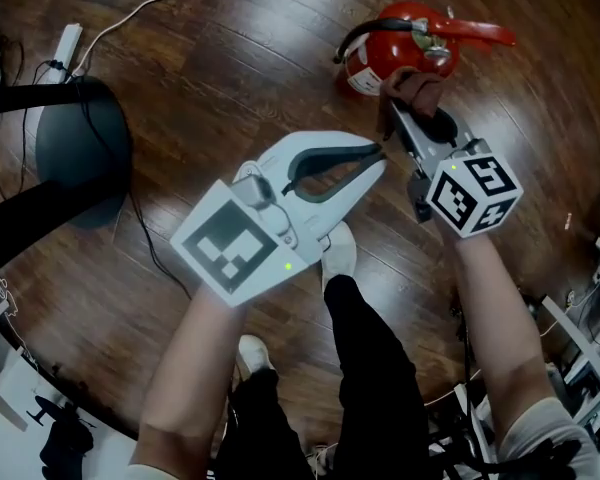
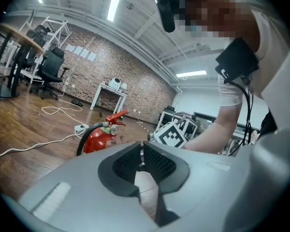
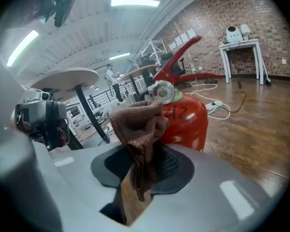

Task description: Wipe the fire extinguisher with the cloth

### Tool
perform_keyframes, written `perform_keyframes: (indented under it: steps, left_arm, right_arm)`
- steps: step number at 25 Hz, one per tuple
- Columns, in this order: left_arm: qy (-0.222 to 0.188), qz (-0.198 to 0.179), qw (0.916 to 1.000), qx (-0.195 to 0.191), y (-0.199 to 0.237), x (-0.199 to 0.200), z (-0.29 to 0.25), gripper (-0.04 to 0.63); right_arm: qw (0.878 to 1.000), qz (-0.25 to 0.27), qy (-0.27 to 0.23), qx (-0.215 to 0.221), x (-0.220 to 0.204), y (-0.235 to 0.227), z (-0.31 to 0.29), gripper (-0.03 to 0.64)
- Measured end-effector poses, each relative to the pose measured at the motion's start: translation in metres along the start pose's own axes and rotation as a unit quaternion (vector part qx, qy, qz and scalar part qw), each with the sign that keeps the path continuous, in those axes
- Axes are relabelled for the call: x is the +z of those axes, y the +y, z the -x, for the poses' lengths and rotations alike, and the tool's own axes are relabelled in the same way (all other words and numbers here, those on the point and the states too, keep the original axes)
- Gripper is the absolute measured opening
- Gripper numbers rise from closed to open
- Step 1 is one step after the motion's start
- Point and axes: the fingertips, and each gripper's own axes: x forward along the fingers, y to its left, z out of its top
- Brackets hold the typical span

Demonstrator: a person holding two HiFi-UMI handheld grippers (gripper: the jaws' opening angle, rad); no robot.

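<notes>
Fingers [image 3: 176, 164] of the right gripper [image 3: 144, 154] pinched the brown cloth [image 3: 137, 122] against the red fire extinguisher [image 1: 385, 53], which sat on the floor [image 1: 230, 58] at the head view's upper right. The left gripper [image 1: 378, 153] was pressed together, empty. Wiping seemed in hand; next, drag the cloth across the body.

Our left hand-held gripper [image 1: 378, 154] points right, jaws together, tips touching; our right hand-held gripper [image 1: 400, 113], forearm stretched forward, pinches the cloth [image 3: 137, 124].
</notes>
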Motion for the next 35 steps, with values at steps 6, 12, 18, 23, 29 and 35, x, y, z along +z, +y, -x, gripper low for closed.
perform_keyframes:
  steps: [6, 12, 18, 23, 29, 35]
  left_arm:
    - [0.002, 0.004, 1.0000, 0.002, -0.001, -0.013, 0.008, 0.020]
    - [0.009, 0.014, 0.9998, 0.007, 0.001, -0.032, 0.021, 0.020]
    - [0.002, 0.019, 0.9996, 0.020, 0.008, -0.039, 0.035, 0.020]
    - [-0.005, 0.007, 0.9997, 0.022, 0.011, -0.029, 0.046, 0.020]
    - [-0.010, 0.000, 0.9998, 0.019, 0.006, -0.009, 0.050, 0.020]
    - [-0.004, 0.001, 0.9998, 0.017, 0.003, -0.011, 0.053, 0.020]
  right_arm:
    - [0.999, -0.003, 0.046, -0.014, -0.055, -0.020, -0.041, 0.109]
    - [0.992, -0.013, 0.123, -0.038, -0.131, -0.057, -0.090, 0.108]
    - [0.982, -0.043, 0.180, -0.037, -0.175, -0.077, -0.108, 0.109]
    - [0.990, -0.046, 0.131, -0.012, -0.140, -0.038, -0.091, 0.107]
    - [0.997, -0.056, -0.028, -0.035, -0.023, 0.018, -0.058, 0.107]
    - [0.992, -0.092, -0.009, -0.087, -0.046, -0.011, -0.111, 0.106]
